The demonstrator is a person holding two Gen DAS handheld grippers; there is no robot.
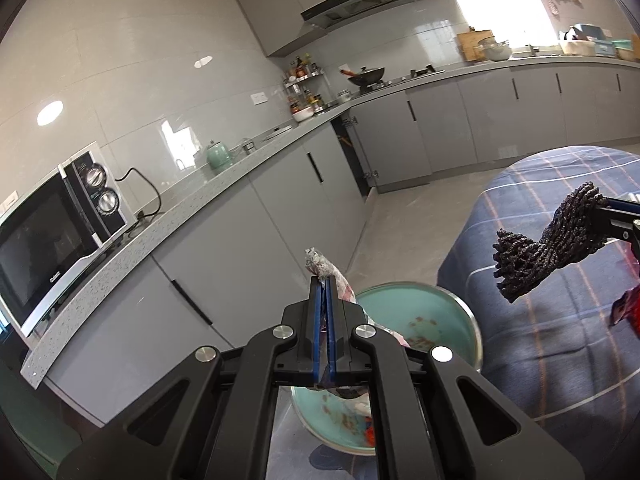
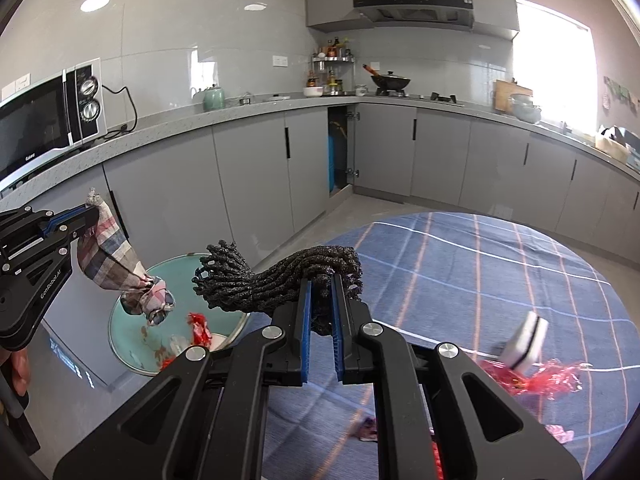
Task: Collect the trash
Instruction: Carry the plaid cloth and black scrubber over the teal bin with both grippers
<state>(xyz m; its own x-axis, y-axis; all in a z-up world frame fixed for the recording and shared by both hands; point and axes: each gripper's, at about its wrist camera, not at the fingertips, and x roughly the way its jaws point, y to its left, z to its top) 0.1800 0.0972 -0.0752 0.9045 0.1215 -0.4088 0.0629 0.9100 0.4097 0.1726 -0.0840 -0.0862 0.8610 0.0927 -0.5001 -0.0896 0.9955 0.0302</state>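
Note:
My left gripper [image 1: 324, 280] is shut on a bundled plaid cloth [image 1: 320, 266], which hangs down over a round teal bin [image 1: 400, 304]. In the right wrist view the same gripper [image 2: 86, 214] holds the cloth [image 2: 108, 256] above the bin [image 2: 128, 332], where red wrappers [image 2: 200, 328] lie. My right gripper [image 2: 320, 276] is shut on a black knitted rag [image 2: 280, 276] that sticks out left toward the bin. Seen from the left wrist, this rag [image 1: 560, 236] hangs over the table edge. A red wrapper [image 2: 536, 376] lies on the table.
The round table [image 2: 480, 280] wears a blue checked cloth and carries a blurred white-and-black object [image 2: 524, 340] and small pink scraps [image 2: 560, 434]. Grey cabinets and a counter with a microwave [image 1: 52, 232] run along the wall. One cabinet door [image 2: 340, 152] stands open.

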